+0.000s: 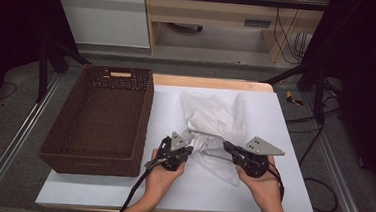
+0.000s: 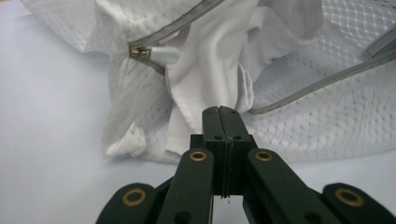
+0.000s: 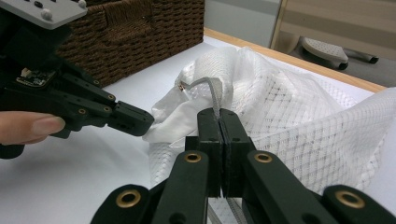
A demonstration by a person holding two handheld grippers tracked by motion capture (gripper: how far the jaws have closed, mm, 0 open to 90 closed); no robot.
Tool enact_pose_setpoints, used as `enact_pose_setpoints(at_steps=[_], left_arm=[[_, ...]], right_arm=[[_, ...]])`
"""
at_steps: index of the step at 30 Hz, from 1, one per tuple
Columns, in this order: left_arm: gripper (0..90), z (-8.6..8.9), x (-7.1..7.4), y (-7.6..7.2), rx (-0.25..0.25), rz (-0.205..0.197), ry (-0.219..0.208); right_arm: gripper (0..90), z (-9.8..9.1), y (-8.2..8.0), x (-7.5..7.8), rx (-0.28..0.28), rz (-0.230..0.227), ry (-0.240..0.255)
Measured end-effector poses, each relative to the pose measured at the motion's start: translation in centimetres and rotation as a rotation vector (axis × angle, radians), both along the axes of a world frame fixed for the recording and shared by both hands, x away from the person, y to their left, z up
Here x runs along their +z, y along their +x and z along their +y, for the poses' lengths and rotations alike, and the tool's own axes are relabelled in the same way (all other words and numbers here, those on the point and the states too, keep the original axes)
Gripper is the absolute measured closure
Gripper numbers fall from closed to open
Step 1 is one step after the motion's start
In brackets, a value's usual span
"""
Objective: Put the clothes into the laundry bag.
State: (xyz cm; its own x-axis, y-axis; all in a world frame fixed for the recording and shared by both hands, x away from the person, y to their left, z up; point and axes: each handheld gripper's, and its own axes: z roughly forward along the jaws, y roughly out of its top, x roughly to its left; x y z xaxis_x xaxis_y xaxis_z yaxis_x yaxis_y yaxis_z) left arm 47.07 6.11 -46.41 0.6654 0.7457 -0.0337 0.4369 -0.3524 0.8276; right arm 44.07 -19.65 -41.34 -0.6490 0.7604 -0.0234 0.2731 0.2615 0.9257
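A white mesh bag (image 1: 215, 115) with a grey zipper edge (image 2: 187, 21) lies crumpled in the middle of the white table sheet. A white cloth (image 2: 205, 70) bulges out of its opening. My left gripper (image 1: 191, 149) is at the bag's near left side, its jaws (image 2: 223, 112) shut with their tips pinching a fold of the white cloth. From the right comes my right gripper (image 1: 226, 145), shut on the grey zipper edge (image 3: 212, 91), which runs straight into the jaws. In the right gripper view the left gripper (image 3: 140, 123) meets a drawn-out point of cloth.
A brown wicker basket (image 1: 89, 164) stands empty at the left of the table, close beside the left hand. The white sheet (image 1: 283, 143) shows bare to the right of the bag and in front of it. The wooden table edge (image 1: 207, 82) runs behind the bag.
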Motion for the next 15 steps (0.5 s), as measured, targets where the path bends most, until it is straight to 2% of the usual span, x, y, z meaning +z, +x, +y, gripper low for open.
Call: enact_pose_setpoints(at_steps=[3,8,9,10,11,15], left_arm=[[90.0,0.5,-0.2,-0.2,0.007,0.013,0.027],[90.0,1.1,-0.5,-0.2,0.022,0.025,0.050],[90.0,1.3,-0.6,-0.2,0.026,0.024,0.092],[90.0,1.3,-0.6,-0.2,0.026,0.024,0.092],[90.0,1.4,-0.8,-0.1,0.025,0.033,0.118],[90.0,1.4,-1.1,0.3,0.020,0.058,0.138]], right_arm=[[89.5,0.0,-0.1,-0.1,0.004,0.001,0.005],[89.5,-0.1,-0.2,-0.1,0.006,-0.002,0.007],[89.5,-0.2,-0.3,-0.1,0.006,-0.002,0.008],[89.5,-0.2,-0.3,-0.1,0.006,-0.002,0.008],[89.5,-0.2,-0.3,-0.1,0.008,0.000,0.011],[89.5,-0.1,-0.4,-0.2,0.014,0.002,0.006]])
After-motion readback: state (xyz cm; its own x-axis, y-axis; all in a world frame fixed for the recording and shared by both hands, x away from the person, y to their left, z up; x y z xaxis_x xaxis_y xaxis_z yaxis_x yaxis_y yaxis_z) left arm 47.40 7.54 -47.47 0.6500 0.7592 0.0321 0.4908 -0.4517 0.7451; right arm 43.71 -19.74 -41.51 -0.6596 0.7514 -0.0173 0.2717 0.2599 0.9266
